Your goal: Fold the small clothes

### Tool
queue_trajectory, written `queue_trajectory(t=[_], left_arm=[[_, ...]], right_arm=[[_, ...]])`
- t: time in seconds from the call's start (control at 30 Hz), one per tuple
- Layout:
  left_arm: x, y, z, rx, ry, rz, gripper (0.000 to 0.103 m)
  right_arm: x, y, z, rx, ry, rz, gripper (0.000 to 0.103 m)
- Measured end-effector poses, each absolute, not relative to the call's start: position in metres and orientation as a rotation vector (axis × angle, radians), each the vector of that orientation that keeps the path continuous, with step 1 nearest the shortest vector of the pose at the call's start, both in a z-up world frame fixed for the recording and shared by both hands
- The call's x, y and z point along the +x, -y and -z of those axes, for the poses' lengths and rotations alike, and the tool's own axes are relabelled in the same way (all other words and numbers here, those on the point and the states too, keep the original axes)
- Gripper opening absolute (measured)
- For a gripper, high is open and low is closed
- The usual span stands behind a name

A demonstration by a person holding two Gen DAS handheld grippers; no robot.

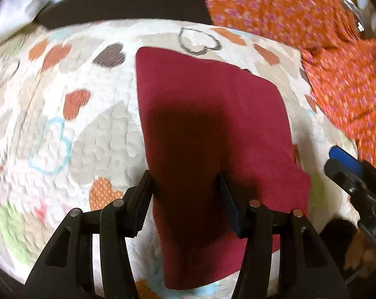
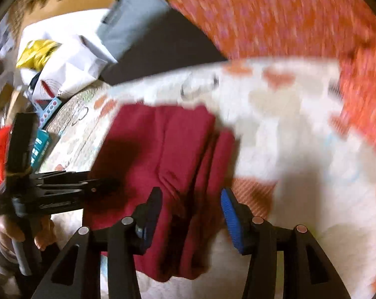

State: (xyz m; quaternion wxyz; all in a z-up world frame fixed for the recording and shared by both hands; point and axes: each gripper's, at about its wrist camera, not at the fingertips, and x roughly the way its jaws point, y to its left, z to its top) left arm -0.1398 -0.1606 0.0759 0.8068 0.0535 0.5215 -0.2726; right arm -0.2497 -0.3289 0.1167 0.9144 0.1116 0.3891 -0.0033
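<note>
Start at your left: the left claw (image 1: 185, 189) hangs released, its two black fingers spread and gripping nothing, with the dark red folded cotton garment (image 1: 212, 124) directly beneath and ahead of it. That garment lies flat on the white quilted bedspread with coloured heart prints (image 1: 63, 114), and its long axis runs straight away from you, nearly in line with the left claw's fingers. One long edge sits just inside the left finger, so this claw straddles the near half of the cloth more squarely than the other does.

Moving across, the right wrist view shows the same dark red garment (image 2: 163, 162) already doubled, with layered edges stacked along its right side. The picture is smeared, so I cannot say for sure how many layers there are.

The right claw (image 2: 191, 196) is also released, blue-padded fingers apart, holding nothing. It hovers over the near right portion of the cloth, the layered edge passing between its fingers. From the left wrist view you see only its blue tip (image 1: 342, 162), off the garment's right edge and apart from it.

Further right, an orange fabric with small pink dots (image 1: 312, 37) lies along the far right of the bedspread, not touching the red piece.

For a fold across the long axis, each claw would need a near corner, and both corners lie close below you.
</note>
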Motion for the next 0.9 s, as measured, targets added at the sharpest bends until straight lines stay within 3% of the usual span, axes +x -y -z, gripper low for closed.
queue_trajectory(t=[0.03, 0.17, 0.3, 0.57, 0.73, 0.9], left_arm=[[-0.138, 0.159, -0.074, 0.096, -1.121, 0.57, 0.052], [-0.142, 0.164, -0.074, 0.146, -1.065, 0.541, 0.052], [-0.15, 0.173, -0.075, 0.216, -0.989, 0.528, 0.054], [-0.158, 0.167, -0.088, 0.246, -0.892, 0.488, 0.054], [-0.167, 0.158, -0.097, 0.237, -0.848, 0.461, 0.054], [-0.173, 0.151, -0.103, 0.226, -0.809, 0.431, 0.054]], right_arm=[[-0.247, 0.321, -0.122, 0.2, -0.79, -0.003, 0.033], [-0.223, 0.299, -0.109, 0.161, -0.808, -0.038, 0.021], [-0.205, 0.3, -0.059, 0.118, -0.909, 0.061, 0.021], [-0.227, 0.3, -0.085, 0.221, -0.849, 0.076, 0.023], [-0.227, 0.294, -0.065, 0.185, -0.898, 0.114, 0.024], [-0.24, 0.288, -0.094, 0.186, -0.854, 0.129, 0.024]])
